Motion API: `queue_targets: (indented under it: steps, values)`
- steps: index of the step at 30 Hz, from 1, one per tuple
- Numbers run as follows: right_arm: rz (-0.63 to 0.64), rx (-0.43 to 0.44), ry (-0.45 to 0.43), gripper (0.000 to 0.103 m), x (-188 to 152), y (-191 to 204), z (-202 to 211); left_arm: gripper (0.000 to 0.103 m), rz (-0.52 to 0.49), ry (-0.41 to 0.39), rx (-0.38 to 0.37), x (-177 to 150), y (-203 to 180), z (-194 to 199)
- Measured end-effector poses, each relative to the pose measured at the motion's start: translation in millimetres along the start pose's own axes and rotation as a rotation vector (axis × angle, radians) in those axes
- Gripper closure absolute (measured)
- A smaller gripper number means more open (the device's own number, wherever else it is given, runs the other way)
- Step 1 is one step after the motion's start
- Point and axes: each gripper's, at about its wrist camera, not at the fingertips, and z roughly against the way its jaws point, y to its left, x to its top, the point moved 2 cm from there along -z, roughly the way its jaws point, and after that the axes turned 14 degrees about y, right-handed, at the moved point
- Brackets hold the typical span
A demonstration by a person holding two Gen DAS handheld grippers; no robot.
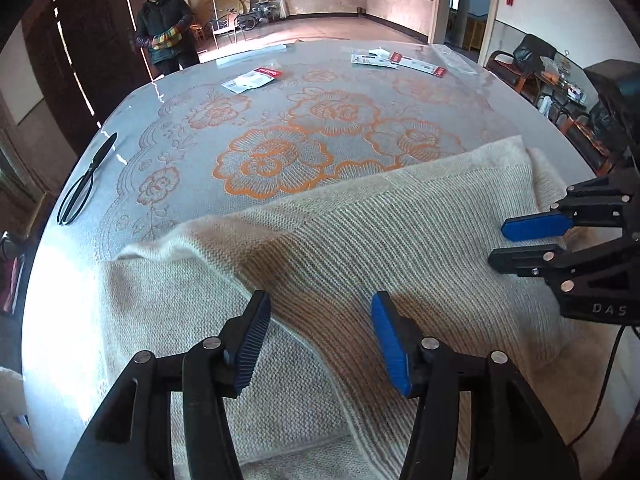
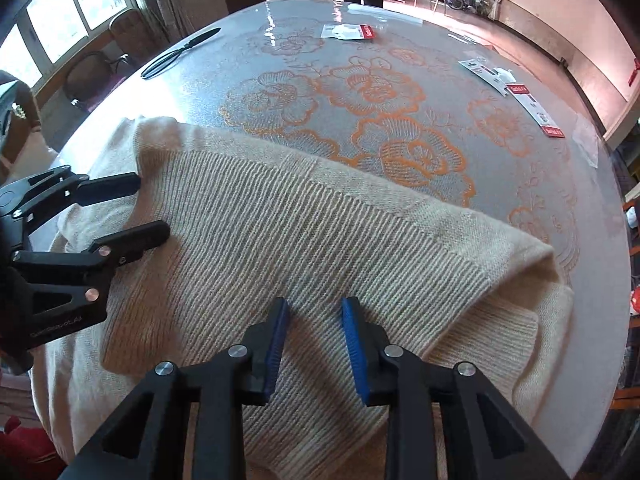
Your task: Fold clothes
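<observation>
A cream knit sweater (image 1: 380,240) lies partly folded on the near part of the table, with a ribbed panel laid across it (image 2: 300,232). My left gripper (image 1: 320,320) hovers open just over the ribbed panel, nothing between its blue pads. In the right wrist view the left gripper (image 2: 148,210) shows at the left, over the sweater's left edge. My right gripper (image 2: 316,320) is open with a narrower gap, above the ribbed fabric near a folded cuff (image 2: 492,340). In the left wrist view the right gripper (image 1: 516,242) enters from the right edge, over the sweater.
The table (image 1: 280,120) has an orange flower-patterned cover under a glossy sheet. Black scissors (image 1: 86,180) lie at its left edge. Flat retail packets (image 1: 252,78) (image 1: 396,60) lie at the far side. A person (image 1: 166,28) stands beyond the far edge. Chairs (image 1: 520,60) line the walls.
</observation>
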Motion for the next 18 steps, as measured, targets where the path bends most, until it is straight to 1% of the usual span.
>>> queue_targets:
  steps: [2, 4, 6, 7, 8, 10, 11, 12, 13, 16, 18]
  values:
    - [-0.032, -0.063, -0.003, 0.073, -2, 8, -1, 0.046, 0.009, 0.005, -0.014, -5, 0, 3]
    - [-0.076, -0.137, -0.007, 0.072, -4, 16, -1, 0.046, 0.001, 0.012, 0.005, -10, -2, 6]
    - [-0.097, -0.156, 0.024, 0.071, -5, 16, -1, 0.046, -0.001, 0.007, 0.016, -16, -4, 13]
    - [-0.120, -0.138, 0.039, 0.071, -6, 14, 2, 0.046, 0.004, 0.004, 0.010, -18, -4, 16]
    - [-0.156, -0.095, 0.035, 0.071, -9, 12, 8, 0.046, 0.007, -0.003, 0.003, -20, -4, 20]
    - [-0.224, 0.001, -0.012, 0.072, -19, 9, 20, 0.044, 0.004, -0.018, 0.003, -24, -5, 24]
    - [-0.245, 0.020, -0.017, 0.071, -24, 10, 21, 0.042, -0.004, -0.016, 0.010, -26, -6, 23]
    - [-0.246, 0.028, 0.007, 0.070, -25, 12, 15, 0.041, -0.011, -0.014, 0.018, -28, -8, 23]
    - [-0.247, 0.036, 0.033, 0.070, -26, 14, 9, 0.040, -0.015, -0.012, 0.021, -31, -9, 23]
    - [-0.248, 0.059, 0.047, 0.070, -36, 16, 3, 0.040, -0.014, -0.003, 0.013, -45, -9, 31]
    - [-0.281, 0.083, 0.022, 0.069, -48, 16, 13, 0.040, -0.013, 0.002, 0.008, -54, -9, 36]
